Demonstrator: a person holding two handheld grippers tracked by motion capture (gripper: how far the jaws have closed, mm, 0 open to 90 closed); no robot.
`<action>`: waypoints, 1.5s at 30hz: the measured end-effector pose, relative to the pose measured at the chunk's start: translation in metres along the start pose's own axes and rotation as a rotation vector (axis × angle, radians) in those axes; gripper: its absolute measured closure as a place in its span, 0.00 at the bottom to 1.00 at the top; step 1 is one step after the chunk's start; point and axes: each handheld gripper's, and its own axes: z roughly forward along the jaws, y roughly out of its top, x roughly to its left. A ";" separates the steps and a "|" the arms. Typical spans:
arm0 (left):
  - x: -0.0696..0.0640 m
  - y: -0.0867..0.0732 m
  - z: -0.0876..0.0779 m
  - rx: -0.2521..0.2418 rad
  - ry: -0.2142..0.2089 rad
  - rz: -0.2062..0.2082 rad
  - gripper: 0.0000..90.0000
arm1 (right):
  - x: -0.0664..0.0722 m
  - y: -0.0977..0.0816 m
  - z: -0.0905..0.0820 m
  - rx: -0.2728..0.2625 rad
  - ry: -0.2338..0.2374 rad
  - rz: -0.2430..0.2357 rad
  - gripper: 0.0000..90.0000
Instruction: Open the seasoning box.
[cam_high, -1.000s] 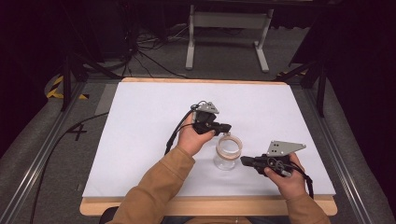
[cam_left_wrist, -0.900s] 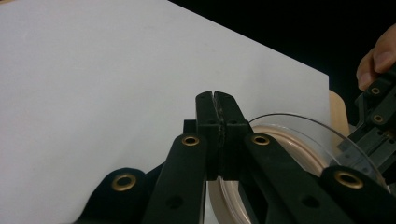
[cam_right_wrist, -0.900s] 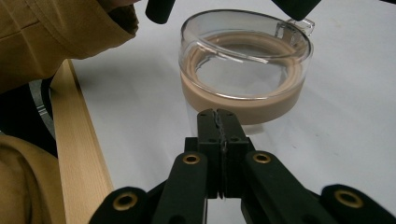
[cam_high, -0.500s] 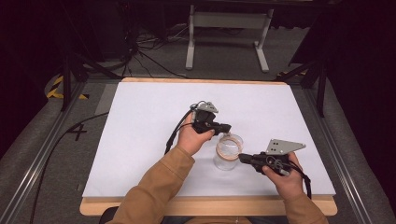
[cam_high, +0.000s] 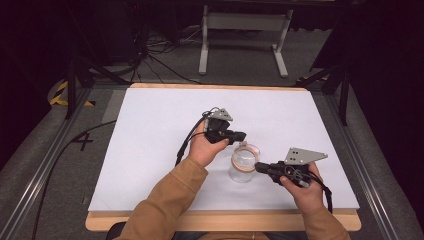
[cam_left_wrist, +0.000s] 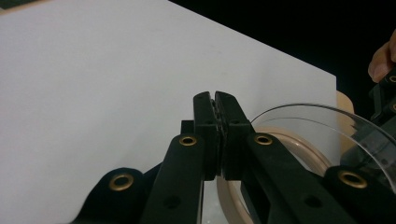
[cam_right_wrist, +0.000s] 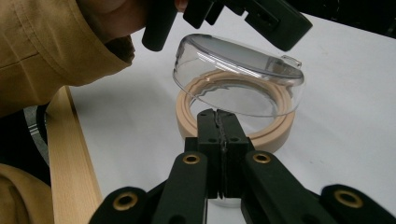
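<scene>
A clear plastic cup (cam_high: 243, 169) is sitting on the white table sheet (cam_high: 150, 150), at about four o'clock from the sheet's centre, with a tan ring (cam_right_wrist: 233, 109) and a tilted clear domed lid (cam_right_wrist: 243, 74) at its mouth. The cup is likely light, thin-walled and slippery, and probably dents under a hard pinch; the stiffer rim looks the safer place to grip. The right gripper (cam_high: 259, 167) is meeting the cup from three o'clock, held level, its jaws pressed together with what seems to be the near wall pinched between them. The left gripper (cam_high: 243, 135) is hovering at twelve o'clock of the rim, its jaws all but shut and holding nothing. Both hands are curling around the gripper bodies, forearms entering from six o'clock.
</scene>
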 end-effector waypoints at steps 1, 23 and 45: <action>0.000 0.001 -0.004 -0.003 0.006 0.006 0.98 | -0.001 0.000 0.000 -0.006 -0.002 -0.005 1.00; 0.002 -0.036 -0.089 -0.043 0.182 -0.064 0.96 | -0.017 0.032 0.008 -0.125 0.028 -0.058 1.00; -0.001 -0.076 -0.145 -0.021 0.303 -0.146 0.94 | -0.045 0.054 0.034 -0.139 -0.018 -0.070 1.00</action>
